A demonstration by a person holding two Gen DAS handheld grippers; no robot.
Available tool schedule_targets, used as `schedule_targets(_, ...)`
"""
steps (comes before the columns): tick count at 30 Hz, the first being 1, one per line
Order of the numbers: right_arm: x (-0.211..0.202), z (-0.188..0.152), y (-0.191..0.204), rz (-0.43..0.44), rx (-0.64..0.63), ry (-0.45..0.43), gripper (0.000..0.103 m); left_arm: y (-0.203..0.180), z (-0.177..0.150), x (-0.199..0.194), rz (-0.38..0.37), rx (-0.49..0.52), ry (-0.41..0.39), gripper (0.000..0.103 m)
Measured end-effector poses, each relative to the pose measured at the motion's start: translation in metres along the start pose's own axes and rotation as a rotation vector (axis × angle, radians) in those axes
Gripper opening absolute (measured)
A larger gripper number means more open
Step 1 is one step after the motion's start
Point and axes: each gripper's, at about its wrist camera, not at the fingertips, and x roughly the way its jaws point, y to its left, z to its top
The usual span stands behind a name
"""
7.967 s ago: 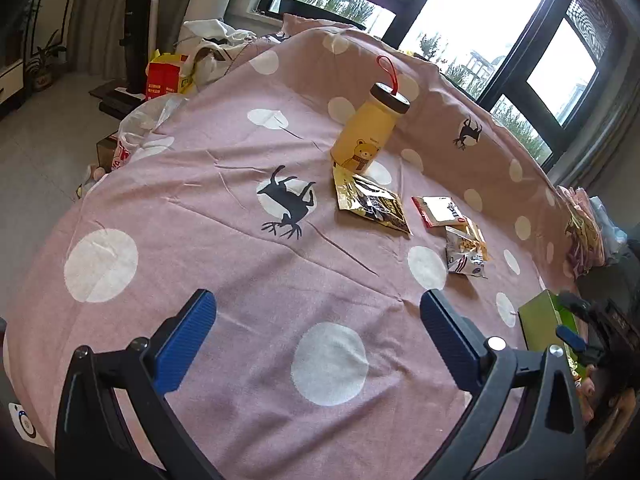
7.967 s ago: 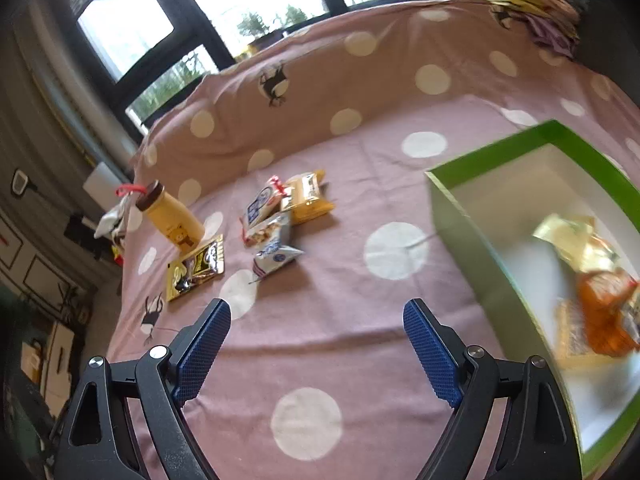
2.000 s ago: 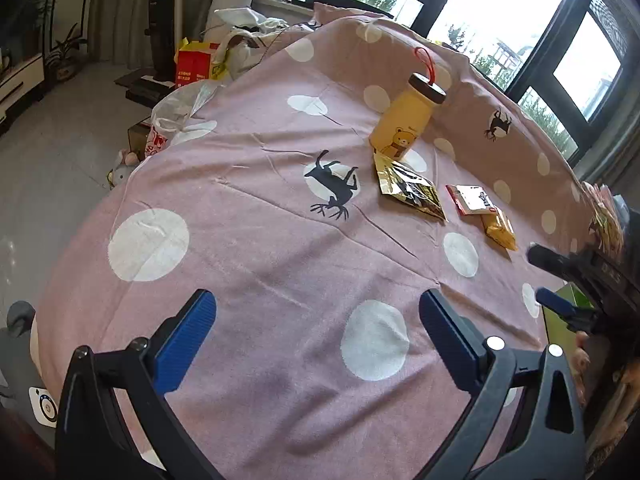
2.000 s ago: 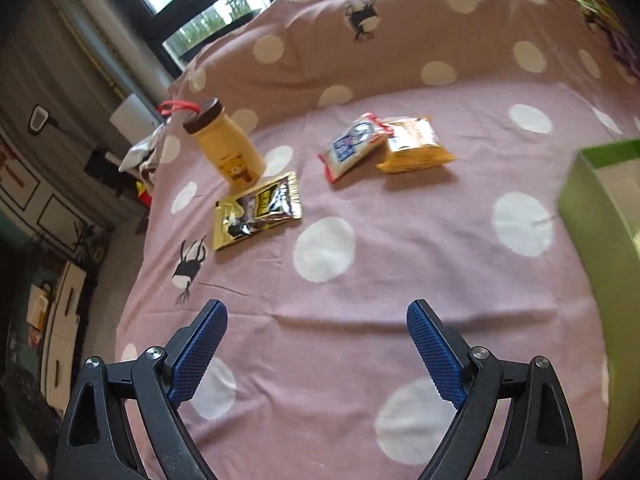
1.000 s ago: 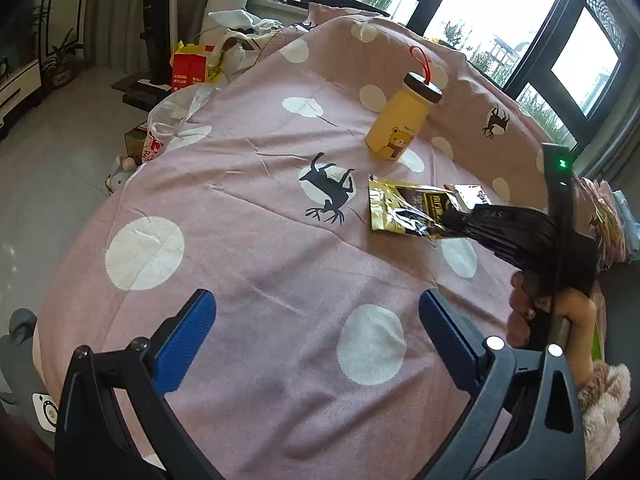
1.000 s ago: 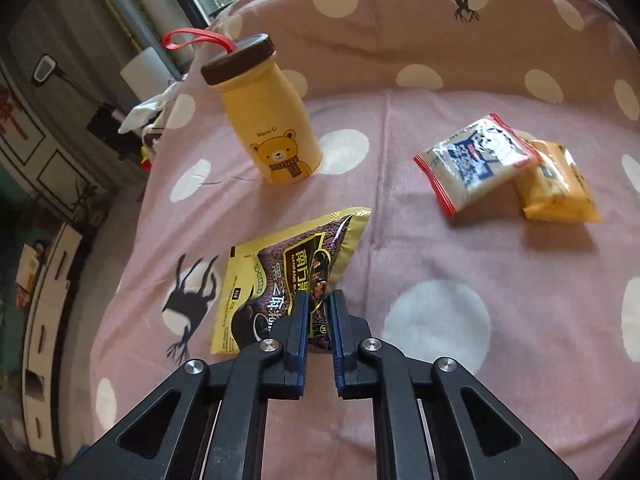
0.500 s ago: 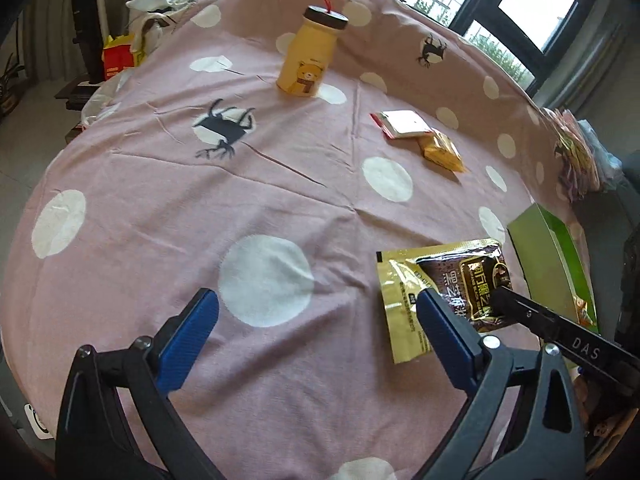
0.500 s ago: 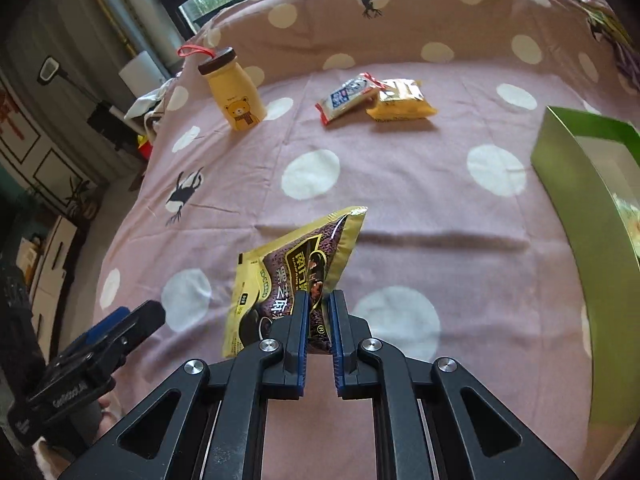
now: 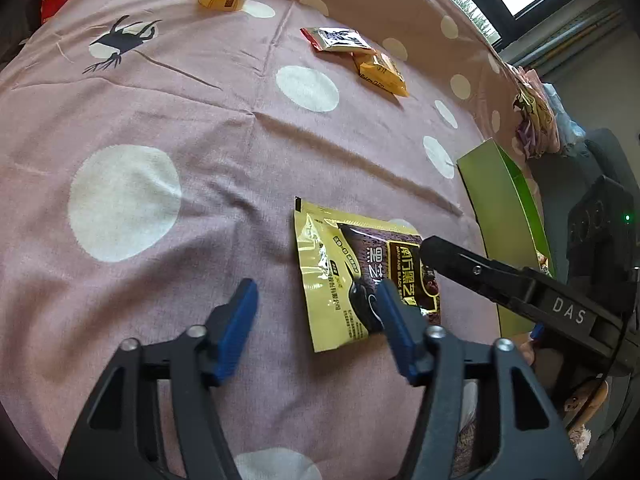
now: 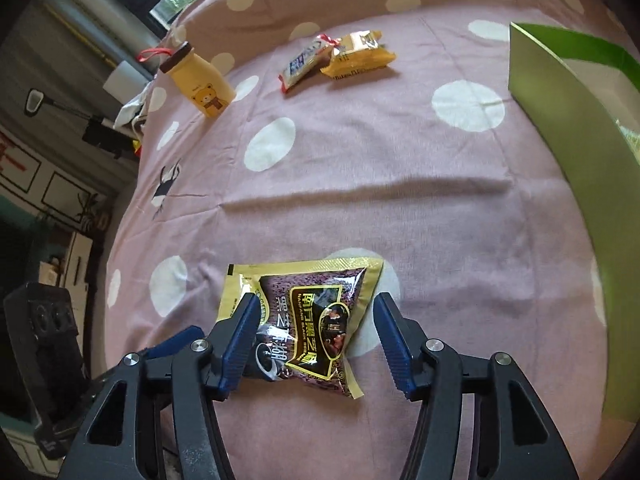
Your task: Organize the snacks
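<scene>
Here, a glossy foil pouch point(image 10: 304, 320) lies flat on wrinkled cloth point(image 10: 360, 168).

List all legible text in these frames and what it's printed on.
"DAS": white letters on the black arm of the right gripper.
"NANFANG BLACK SESAME": gold and brown foil snack pouch; its large Chinese characters are not legible to me.
Yellow bear-print bottle, red-edged white wrapper, orange packet: print too small to read.
</scene>
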Motion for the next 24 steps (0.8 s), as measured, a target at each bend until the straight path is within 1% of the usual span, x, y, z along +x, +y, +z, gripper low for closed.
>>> schedule_targets(1, 0.004, -0.001, 0.000, 0.005, 0.006, 0.006, 0.059, -0.001, 0.001, 0.004, 0.012, 0.017, 0.008, 0.026)
schedule_targets(2, 0.008, -0.002, 0.000, 0.009, 0.006, 0.016, 0.059, -0.002, 0.001, 0.007, 0.018, 0.022, 0.014, 0.021)
schedule_targets(4, 0.017, -0.004, -0.001, 0.013, 0.027, 0.030, 0.055, 0.001, 0.002, 0.008, 0.004, 0.018, 0.003, 0.019)
schedule_targets(5, 0.018, -0.005, 0.000, 0.005, 0.031, 0.020, 0.046, -0.001, 0.002, 0.009, 0.010, 0.027, 0.006, 0.019)
schedule_targets(6, 0.018, -0.006, 0.003, -0.017, 0.021, 0.006, 0.036, -0.002, 0.001, 0.009, 0.009, 0.035, 0.008, 0.018)
schedule_targets(7, 0.019, -0.007, 0.007, -0.032, -0.002, 0.007, 0.034, -0.003, 0.002, 0.010, 0.012, 0.040, 0.007, 0.018)
schedule_targets(9, 0.021, -0.008, 0.010, -0.041, -0.023, 0.001, 0.032, -0.006, 0.001, 0.012, 0.022, 0.055, 0.005, 0.015)
schedule_targets(10, 0.022, -0.009, 0.012, -0.040, -0.032, -0.001, 0.031, -0.008, 0.001, 0.014, 0.016, 0.061, 0.010, 0.014)
schedule_targets(11, 0.023, -0.010, 0.013, -0.028, -0.041, 0.006, 0.031, -0.012, 0.001, 0.016, 0.025, 0.069, 0.013, 0.013)
schedule_targets(12, 0.024, -0.011, 0.014, -0.021, -0.047, 0.014, 0.031, -0.016, 0.000, 0.017, 0.047, 0.084, 0.005, 0.012)
schedule_targets(14, 0.022, -0.011, 0.016, -0.032, -0.056, 0.008, 0.029, -0.025, 0.000, 0.020, 0.086, 0.119, -0.007, 0.012)
schedule_targets(16, 0.020, -0.011, 0.013, 0.003, -0.040, 0.010, 0.029, -0.029, -0.001, 0.022, 0.103, 0.131, -0.016, 0.012)
schedule_targets(17, 0.019, -0.010, 0.011, 0.015, -0.033, 0.012, 0.029, -0.032, -0.001, 0.022, 0.103, 0.136, -0.015, 0.012)
schedule_targets(20, 0.013, -0.011, 0.011, 0.006, -0.033, -0.004, 0.029, -0.041, 0.002, 0.020, 0.077, 0.156, -0.023, 0.011)
schedule_targets(21, 0.009, -0.011, 0.011, 0.020, -0.032, -0.010, 0.027, -0.047, 0.003, 0.017, 0.046, 0.170, -0.019, 0.009)
schedule_targets(22, 0.004, -0.010, 0.010, 0.068, -0.028, -0.011, 0.026, -0.054, 0.004, 0.015, 0.058, 0.179, -0.025, 0.009)
schedule_targets(23, -0.003, -0.009, 0.011, 0.079, -0.032, -0.026, 0.026, -0.061, 0.005, 0.013, 0.062, 0.190, -0.034, 0.009)
schedule_targets(24, -0.011, -0.009, 0.013, 0.073, -0.044, -0.046, 0.026, -0.068, 0.005, 0.011, 0.058, 0.207, -0.043, 0.009)
